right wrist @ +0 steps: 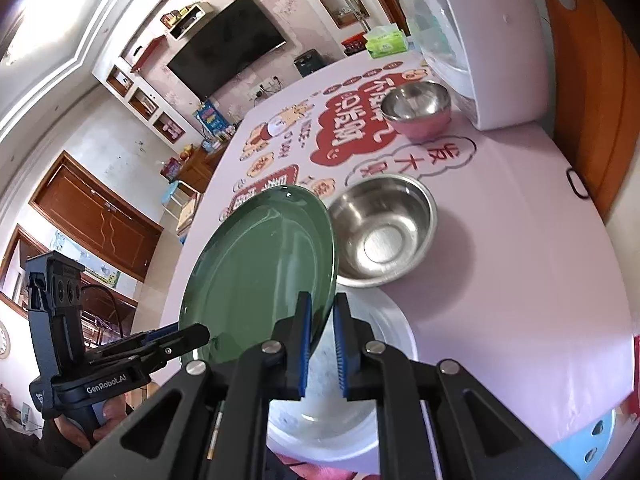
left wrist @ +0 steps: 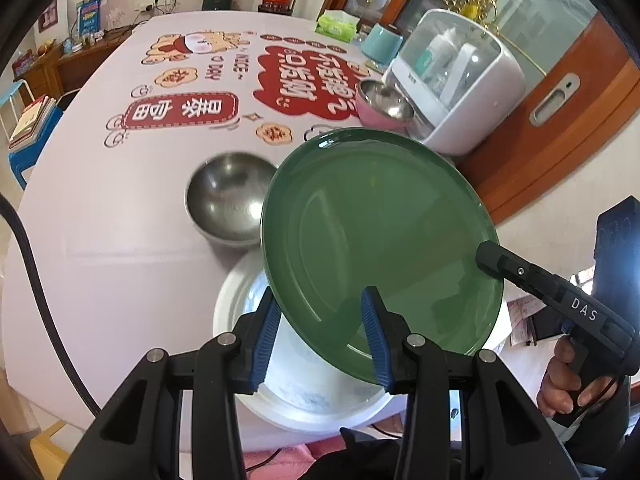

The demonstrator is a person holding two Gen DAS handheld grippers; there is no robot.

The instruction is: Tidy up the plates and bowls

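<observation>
Clearly both the right claw [right wrist: 322, 344] and left claw [left wrist: 324, 340] pinch the tilted green plate's [left wrist: 380, 240] rim above the white plate [left wrist: 320, 396]; uneven lowering could knock them together.

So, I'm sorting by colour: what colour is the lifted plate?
Green plate; left wrist view shows it best.

Right gripper [left wrist: 490, 258]: "DAS" on its body. Left gripper [right wrist: 196, 334]: "GenRobot.AI". Tablecloth [left wrist: 120, 208]: "NICE DAY", upside down; Chinese characters in red panels.

Two black tools, left [left wrist: 326, 338] and right [right wrist: 322, 346], with ribbed blue pads, silver screws, white "DAS" and "GenRobot.AI" lettering
</observation>
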